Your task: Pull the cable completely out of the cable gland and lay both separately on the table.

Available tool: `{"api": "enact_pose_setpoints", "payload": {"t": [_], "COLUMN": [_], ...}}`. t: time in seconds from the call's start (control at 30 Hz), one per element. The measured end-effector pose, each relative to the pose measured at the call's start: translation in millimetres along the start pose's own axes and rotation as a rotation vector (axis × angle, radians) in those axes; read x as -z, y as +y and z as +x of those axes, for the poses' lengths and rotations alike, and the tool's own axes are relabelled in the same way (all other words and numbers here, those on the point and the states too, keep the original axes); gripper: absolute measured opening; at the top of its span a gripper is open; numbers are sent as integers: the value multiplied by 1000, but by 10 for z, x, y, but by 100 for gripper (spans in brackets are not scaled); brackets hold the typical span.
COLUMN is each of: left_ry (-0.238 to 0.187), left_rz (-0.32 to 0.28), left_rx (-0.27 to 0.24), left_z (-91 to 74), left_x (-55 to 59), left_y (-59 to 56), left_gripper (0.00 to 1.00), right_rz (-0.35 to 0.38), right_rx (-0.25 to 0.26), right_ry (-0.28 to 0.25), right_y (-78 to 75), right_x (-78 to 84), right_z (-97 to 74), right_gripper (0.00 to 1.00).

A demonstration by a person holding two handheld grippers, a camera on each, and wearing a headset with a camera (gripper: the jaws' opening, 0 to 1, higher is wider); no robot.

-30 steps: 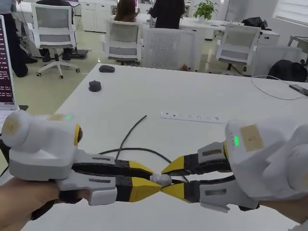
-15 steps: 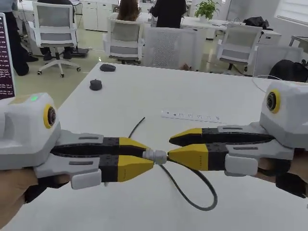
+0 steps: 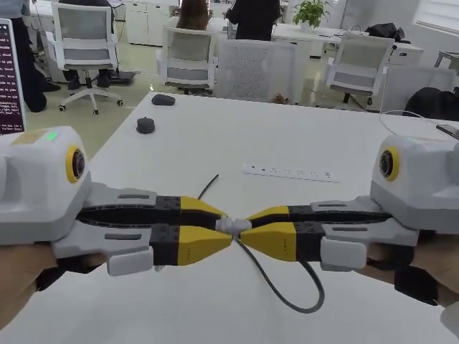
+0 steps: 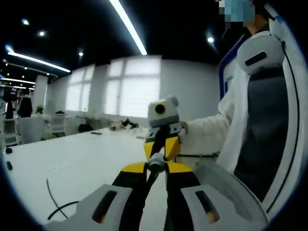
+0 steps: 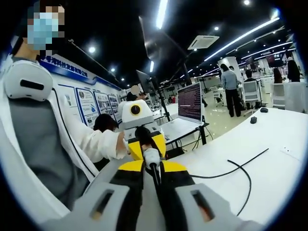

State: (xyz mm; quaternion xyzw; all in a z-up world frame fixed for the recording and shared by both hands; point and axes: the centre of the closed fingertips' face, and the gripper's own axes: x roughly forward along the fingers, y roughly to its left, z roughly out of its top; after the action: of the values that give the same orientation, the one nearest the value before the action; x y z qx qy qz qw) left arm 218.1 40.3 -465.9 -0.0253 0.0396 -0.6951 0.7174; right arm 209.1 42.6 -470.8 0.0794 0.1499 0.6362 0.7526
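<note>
A small grey-white cable gland [image 3: 227, 225] hangs in the air between the two gripper tips, above the white table [image 3: 215, 143]. My left gripper [image 3: 223, 228] comes in from the left and is shut on the gland [image 4: 155, 162]. From the right, my right gripper [image 3: 244, 226] is shut on the dark cable [image 3: 287, 299] just beside the gland [image 5: 151, 156]. The cable [image 5: 155, 176] runs back between the right jaws. Below the tips it droops in a loop to the table, and its far end [image 3: 208, 186] lies behind the left jaws.
A white power strip [image 3: 287, 173] lies across the middle of the table. Two dark mice [image 3: 145, 125] [image 3: 163, 99] sit at the far left edge. A monitor [image 3: 11, 79] stands at the left. Office chairs [image 3: 185, 57] and people stand beyond the table.
The right gripper has moved left up to the gland and its jaws have shut on the cable. The left gripper keeps its hold on the gland. Both grippers rose and rolled over the last second.
</note>
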Motion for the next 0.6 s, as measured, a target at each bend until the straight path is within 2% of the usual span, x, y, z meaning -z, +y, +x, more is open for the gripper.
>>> {"api": "enact_pose_setpoints", "payload": {"t": [0.1, 0.13, 0.17, 0.23, 0.33, 0.4, 0.43, 0.5, 0.57, 0.6], "left_ry": [13, 23, 33, 23, 8, 11, 13, 9, -1, 0], "left_rz": [-16, -45, -105, -101, -160, -201, -235, -292, -314, -332], "left_rx": [2, 3, 10, 15, 18, 25, 31, 44, 45, 49], "left_z": [8, 8, 8, 4, 0, 3, 4, -4, -15, -18], "left_x": [6, 18, 31, 17, -1, 7, 14, 24, 27, 33], "left_y": [-3, -4, -13, 3, 13, 8, -2, -8, 5, 5], "left_gripper": [15, 15, 15, 15, 15, 15, 15, 15, 15, 15], "right_rz": [-15, -28, -38, -66, -113, -217, -308, -379, -403, -443], "right_rx": [-1, 0, -1, -1, 0, 1, 3, 0, 2, 1], "right_ry": [7, 14, 19, 19, 10, 21, 35, 42, 40, 42], "right_y": [8, 12, 16, 24, 26, 27, 34, 57, 59, 64], "right_x": [14, 23, 28, 19, -5, -8, -5, -1, -3, -3], "right_z": [-2, -3, -1, -5, -10, -15, -13, -10, -8, -5], "right_gripper": [11, 10, 10, 10, 10, 9, 9, 9, 9, 9]}}
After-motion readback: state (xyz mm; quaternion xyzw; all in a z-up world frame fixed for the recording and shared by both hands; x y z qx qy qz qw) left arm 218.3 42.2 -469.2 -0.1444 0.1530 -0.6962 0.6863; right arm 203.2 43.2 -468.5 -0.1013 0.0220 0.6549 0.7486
